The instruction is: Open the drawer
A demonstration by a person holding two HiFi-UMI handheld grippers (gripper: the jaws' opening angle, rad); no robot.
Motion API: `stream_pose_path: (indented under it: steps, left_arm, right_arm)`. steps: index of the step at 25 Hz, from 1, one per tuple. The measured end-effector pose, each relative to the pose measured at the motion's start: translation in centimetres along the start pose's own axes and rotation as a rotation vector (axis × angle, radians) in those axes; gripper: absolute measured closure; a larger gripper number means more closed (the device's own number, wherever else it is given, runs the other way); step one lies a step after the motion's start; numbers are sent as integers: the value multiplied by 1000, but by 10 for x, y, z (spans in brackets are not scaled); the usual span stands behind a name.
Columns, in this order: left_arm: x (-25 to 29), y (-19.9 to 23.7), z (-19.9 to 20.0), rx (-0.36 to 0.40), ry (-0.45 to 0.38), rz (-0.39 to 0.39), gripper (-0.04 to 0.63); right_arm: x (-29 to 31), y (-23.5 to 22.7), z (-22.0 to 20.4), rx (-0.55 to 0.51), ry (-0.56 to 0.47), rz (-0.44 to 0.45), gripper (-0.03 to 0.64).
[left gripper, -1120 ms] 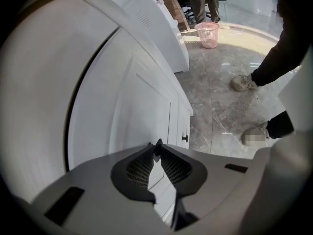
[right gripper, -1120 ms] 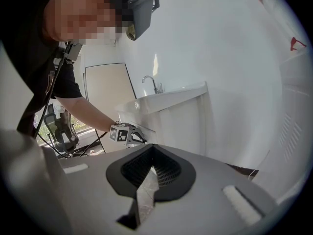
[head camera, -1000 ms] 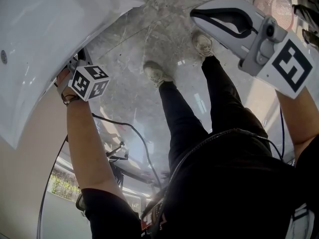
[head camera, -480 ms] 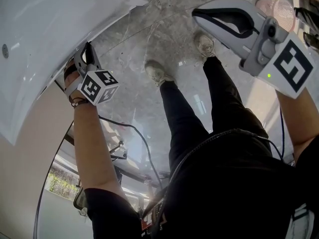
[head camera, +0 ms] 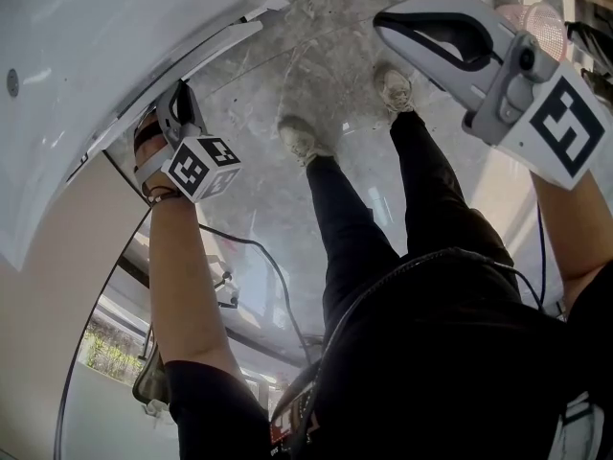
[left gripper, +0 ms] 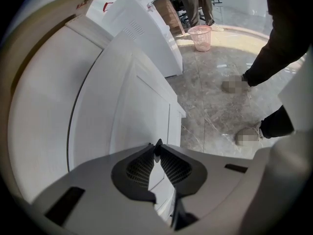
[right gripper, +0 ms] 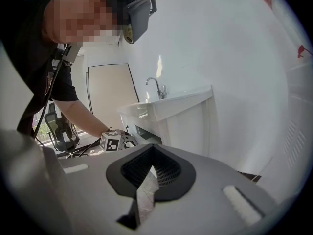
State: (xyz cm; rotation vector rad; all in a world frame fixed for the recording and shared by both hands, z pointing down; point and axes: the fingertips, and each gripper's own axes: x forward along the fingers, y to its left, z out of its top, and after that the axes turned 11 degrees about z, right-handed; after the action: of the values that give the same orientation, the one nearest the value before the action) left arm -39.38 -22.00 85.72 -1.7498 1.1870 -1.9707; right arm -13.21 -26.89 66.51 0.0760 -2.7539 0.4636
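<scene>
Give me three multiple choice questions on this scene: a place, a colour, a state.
1. Where is the left gripper? A on the floor; B at the white curved drawer front; C inside the sink.
2. The plastic mesh basket is: A pink; B blue; C black.
3. The drawer is: A fully shut; B slightly open; C removed.
B: its jaws meet at that panel's top edge. A: pink in the left gripper view. B: a dark gap shows under the counter.

Glossy grey marble floor (head camera: 251,103); pink mesh bin (left gripper: 200,37) near white units (left gripper: 146,38).
</scene>
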Motion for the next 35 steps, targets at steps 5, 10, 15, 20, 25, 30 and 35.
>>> stream_pose_path:
  steps: [5, 10, 15, 20, 25, 30, 35]
  left_arm:
    - [-7, -6, 1, -4, -7, -3, 555]
    - [-15, -11, 3, -6, -13, -4, 557]
    - [-21, -19, 4, -7, -21, -6, 557]
    - [-25, -27, 4, -11, -29, -7, 557]
    - [-46, -37, -14, -14, -42, -4, 557]
    - [-55, -48, -18, -23, -51, -11, 557]
    - [-54, -52, -7, -21, -51, -10, 557]
  right_arm:
    - [2, 3, 4, -7, 2, 5, 622]
    - [4, 5, 9, -12, -12, 4, 622]
    - [6, 10, 9, -19, -14, 6, 622]
    - [11, 12, 8, -24, -10, 8, 621]
    - [24, 41, 13, -36, -7, 11, 621]
    - [28, 51, 14, -41, -7, 13, 621]
    - [24, 45, 11, -45, -5, 20, 623]
